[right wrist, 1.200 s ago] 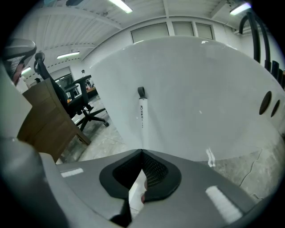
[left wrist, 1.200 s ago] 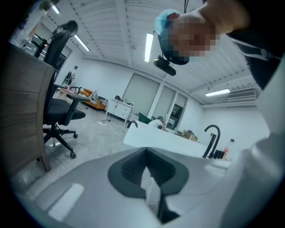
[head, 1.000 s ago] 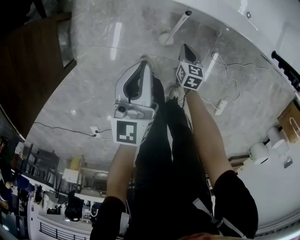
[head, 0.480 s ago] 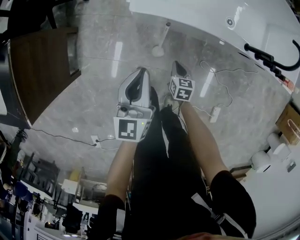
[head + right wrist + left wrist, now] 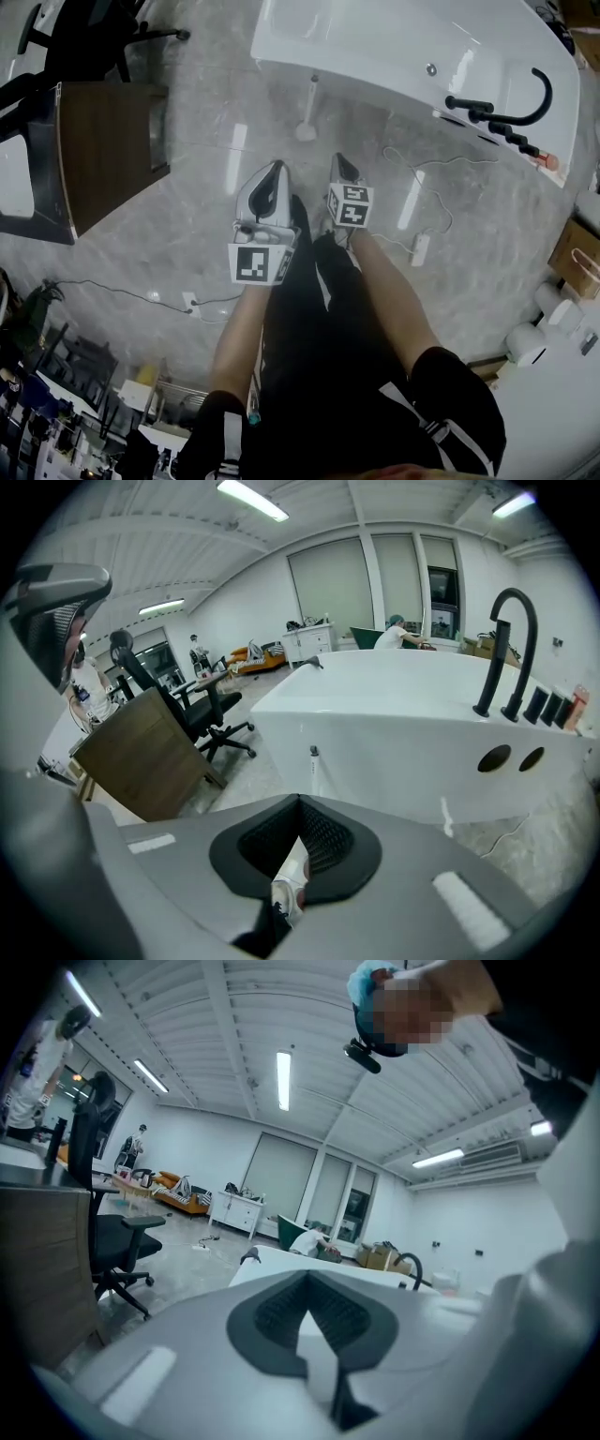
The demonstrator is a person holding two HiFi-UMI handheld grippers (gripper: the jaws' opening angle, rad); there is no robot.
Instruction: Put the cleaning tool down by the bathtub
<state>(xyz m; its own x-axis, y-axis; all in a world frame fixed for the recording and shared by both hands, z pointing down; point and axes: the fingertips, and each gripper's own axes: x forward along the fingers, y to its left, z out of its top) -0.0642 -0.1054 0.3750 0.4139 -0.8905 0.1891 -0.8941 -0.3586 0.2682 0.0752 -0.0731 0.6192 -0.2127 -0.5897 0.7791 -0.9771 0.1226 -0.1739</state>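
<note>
The cleaning tool (image 5: 308, 110), a white stick with a round white head, stands on the floor and leans against the white bathtub (image 5: 394, 52). Neither gripper holds it. My left gripper (image 5: 276, 169) and right gripper (image 5: 339, 160) hang side by side above the floor, nearer to me than the tool, both shut and empty. In the right gripper view the tool (image 5: 313, 766) shows against the bathtub (image 5: 422, 714) beyond the closed right gripper (image 5: 286, 892). The left gripper (image 5: 328, 1372) points almost level across the room, over the bathtub (image 5: 281, 1260).
A wooden desk (image 5: 103, 150) and a black office chair (image 5: 84, 37) stand to the left. A black faucet (image 5: 506, 108) rises from the tub's right end. A power strip (image 5: 419, 248) with a white cable lies on the floor at right. My legs are below the grippers.
Both grippers have risen away from the floor and the tool, staying shut. The view now takes in the whole bathtub. The tool has stayed leaning on the tub.
</note>
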